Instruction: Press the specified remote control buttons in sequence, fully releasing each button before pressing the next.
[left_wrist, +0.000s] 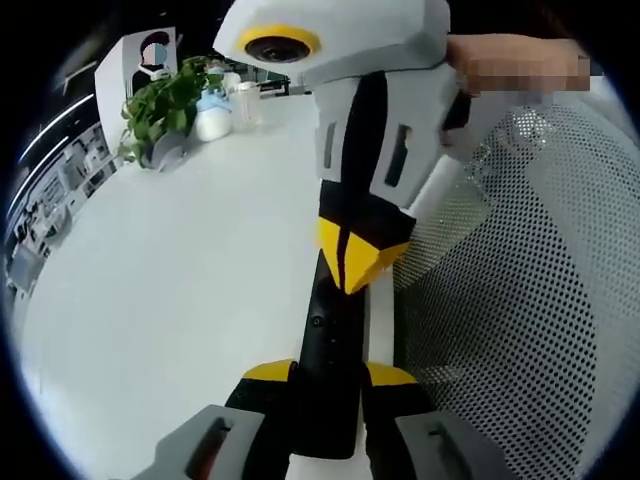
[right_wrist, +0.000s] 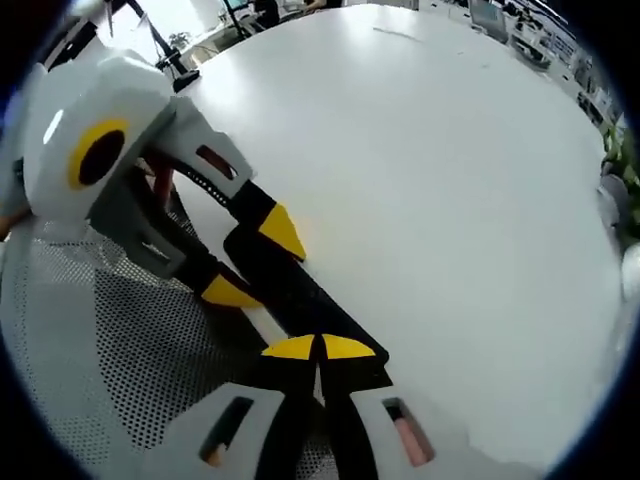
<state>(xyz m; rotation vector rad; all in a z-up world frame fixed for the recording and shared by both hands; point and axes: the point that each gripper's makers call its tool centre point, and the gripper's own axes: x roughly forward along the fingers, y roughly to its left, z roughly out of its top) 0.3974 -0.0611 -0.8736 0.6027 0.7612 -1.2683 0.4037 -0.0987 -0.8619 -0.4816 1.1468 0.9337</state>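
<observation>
Two tools meet on one black remote control, which serves as the landmark here. In the left gripper view the left tool has its yellow-tipped jaws on either side of the remote's near end, clamped on its long edges, and the remote runs lengthwise straight away from that tool. At the remote's far end the right tool comes down from above with its yellow tips drawn together into a single point resting on the remote's face.

The right gripper view shows the same from the other side: the right tool has its jaws together, tips on the near end of the remote, whose long axis slants away up and left to where the left tool straddles it.

So the coming press turns on the right tool, which lies directly over the remote; a press means going straight down onto its face, a release straight up, while the left one steadies it.

Buttons are hard to make out: a few small dots on the dark surface, most hidden under the tips. Which button lies beneath cannot be told.

Beside the remote lies a perforated white mesh surface. Beyond it stretches the white worktop, with a potted plant and small bottles well past the remote's far end.
</observation>
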